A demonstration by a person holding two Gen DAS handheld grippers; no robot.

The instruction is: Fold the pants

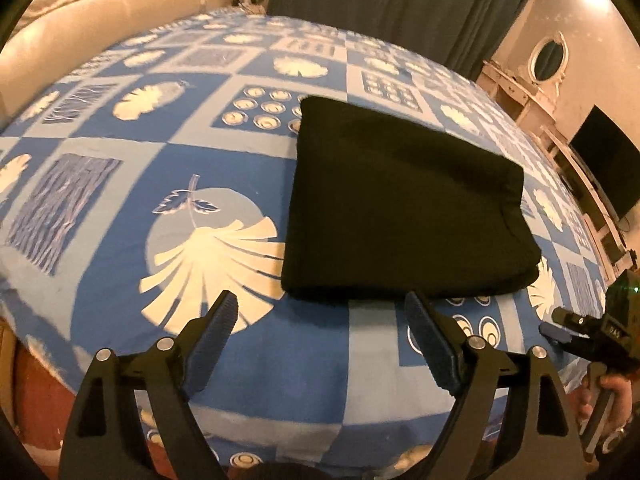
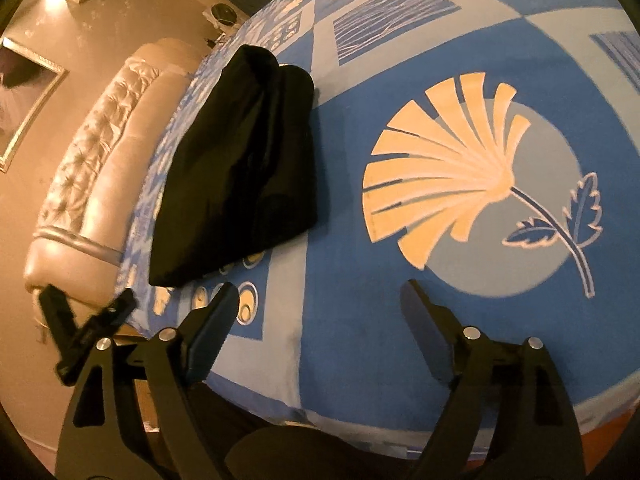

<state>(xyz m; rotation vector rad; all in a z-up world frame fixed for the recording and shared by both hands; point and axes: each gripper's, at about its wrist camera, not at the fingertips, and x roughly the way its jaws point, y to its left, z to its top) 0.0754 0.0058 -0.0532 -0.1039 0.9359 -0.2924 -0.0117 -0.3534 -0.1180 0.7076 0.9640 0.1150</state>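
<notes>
The black pants (image 1: 404,208) lie folded into a compact rectangle on the blue patterned bedsheet (image 1: 120,184). My left gripper (image 1: 320,308) is open and empty, just in front of the pants' near edge. The right gripper (image 1: 560,326) shows at the right edge of the left wrist view, beside the bed. In the right wrist view the pants (image 2: 240,176) lie to the upper left, and my right gripper (image 2: 320,300) is open and empty above the sheet (image 2: 360,320), apart from them. The left gripper (image 2: 86,316) shows at the lower left there.
A cream tufted headboard (image 2: 88,176) runs along the bed. A dark curtain (image 1: 400,4), a white dresser with an oval mirror (image 1: 548,56) and a black TV screen (image 1: 608,160) stand beyond the bed. A framed picture (image 2: 24,96) hangs on the wall.
</notes>
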